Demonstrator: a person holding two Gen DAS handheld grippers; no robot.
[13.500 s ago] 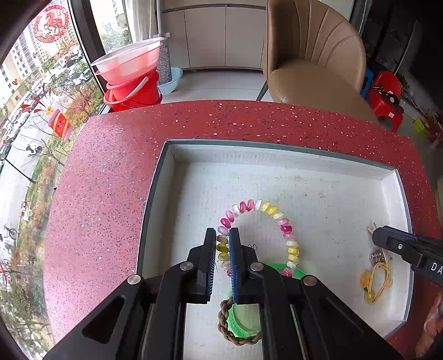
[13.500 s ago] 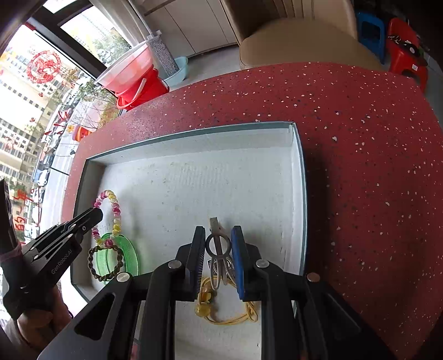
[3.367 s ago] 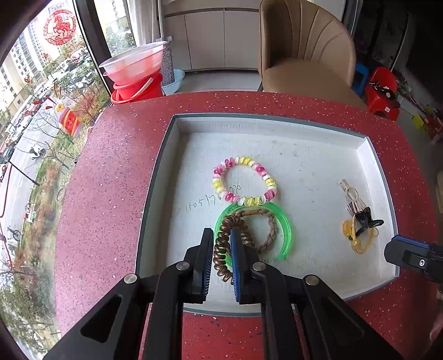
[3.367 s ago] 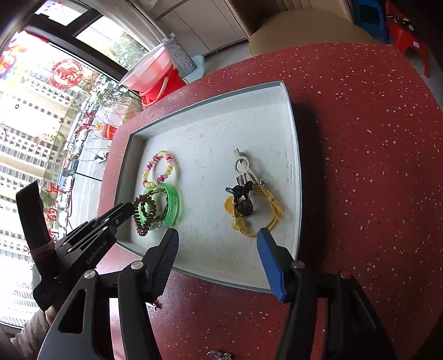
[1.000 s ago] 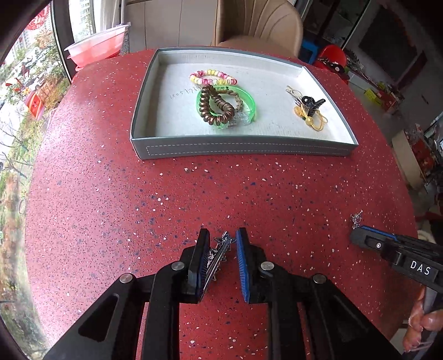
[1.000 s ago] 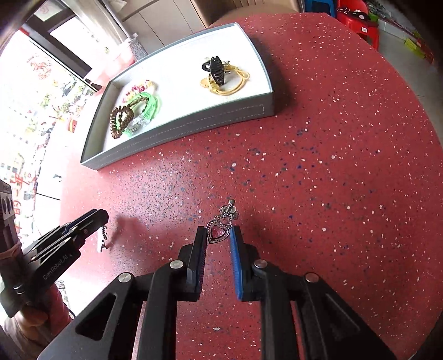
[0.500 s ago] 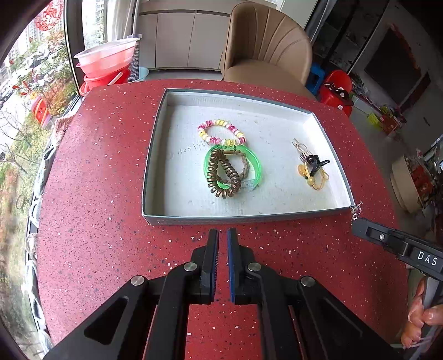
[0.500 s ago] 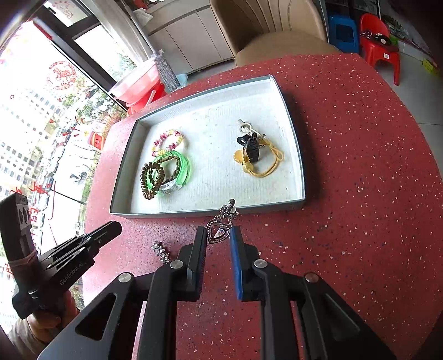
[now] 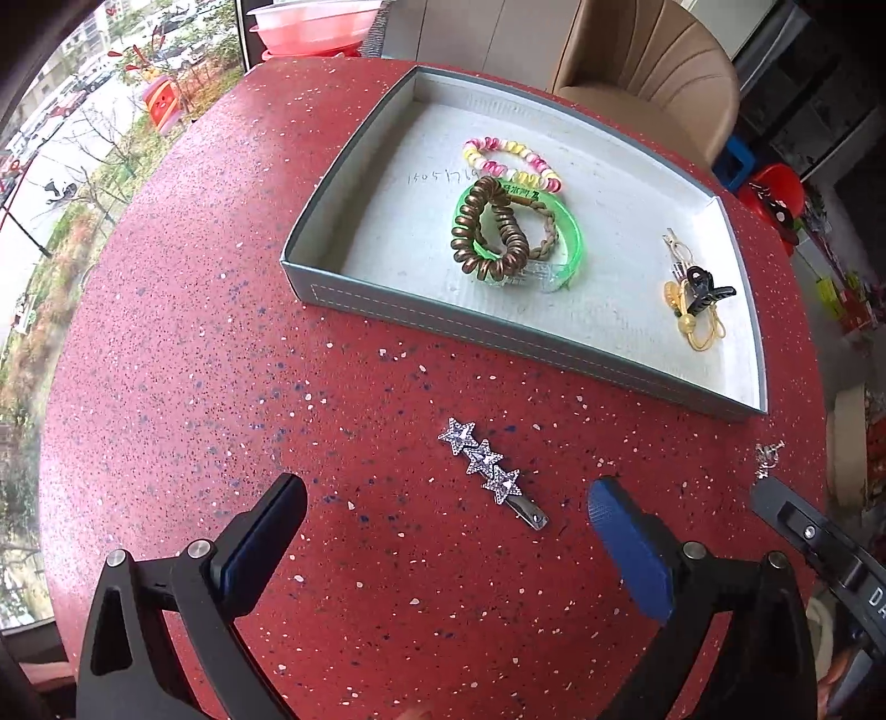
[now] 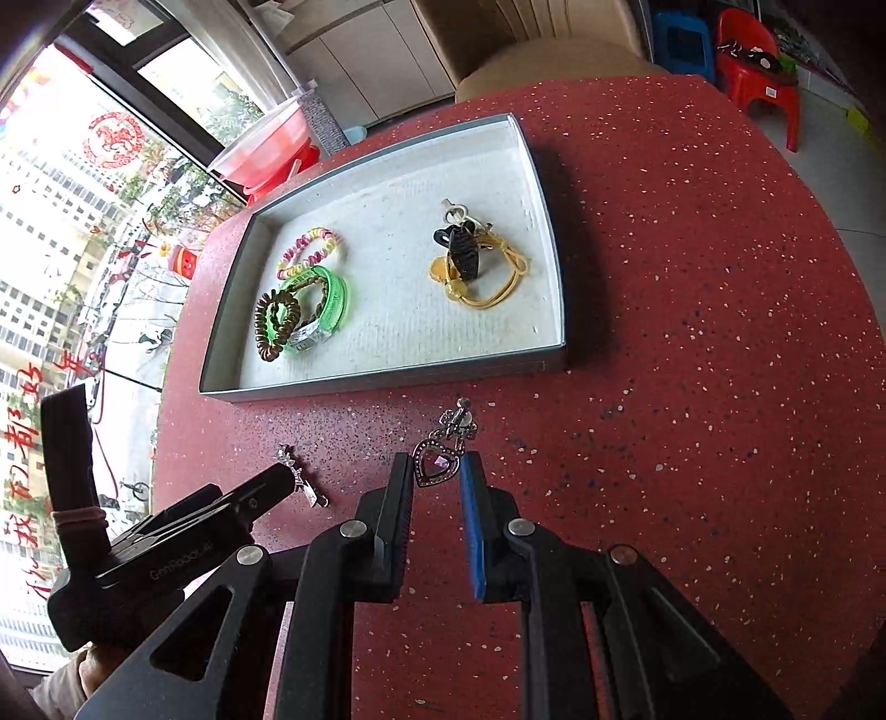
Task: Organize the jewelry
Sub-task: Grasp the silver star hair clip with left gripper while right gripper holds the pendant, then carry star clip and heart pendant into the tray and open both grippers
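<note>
A silver hair clip with three stars (image 9: 490, 471) lies flat on the red speckled table, in front of the grey tray (image 9: 531, 338). My left gripper (image 9: 443, 498) hangs over it, its jaws opening wide, with the clip between them and untouched. In the right wrist view the clip (image 10: 302, 479) shows by the left gripper's tip. My right gripper (image 10: 436, 471) is shut on a heart-shaped pendant (image 10: 436, 462), held above the table near the tray's (image 10: 387, 382) front wall. In the tray lie a brown coil tie (image 9: 484, 238), a green bangle (image 9: 570, 238), a bead bracelet (image 9: 512, 160) and a black claw clip (image 9: 706, 285).
A tan chair (image 9: 642, 72) stands behind the table. Red basins (image 9: 315, 27) sit by the window at the back left. A red stool (image 10: 758, 55) stands on the floor at the right. The table's rim curves close on the left and right.
My left gripper has opened wide and the star clip now lies on the table under it. The left camera has rolled, so the tray sits slanted. The right gripper has moved little, still holding the pendant.
</note>
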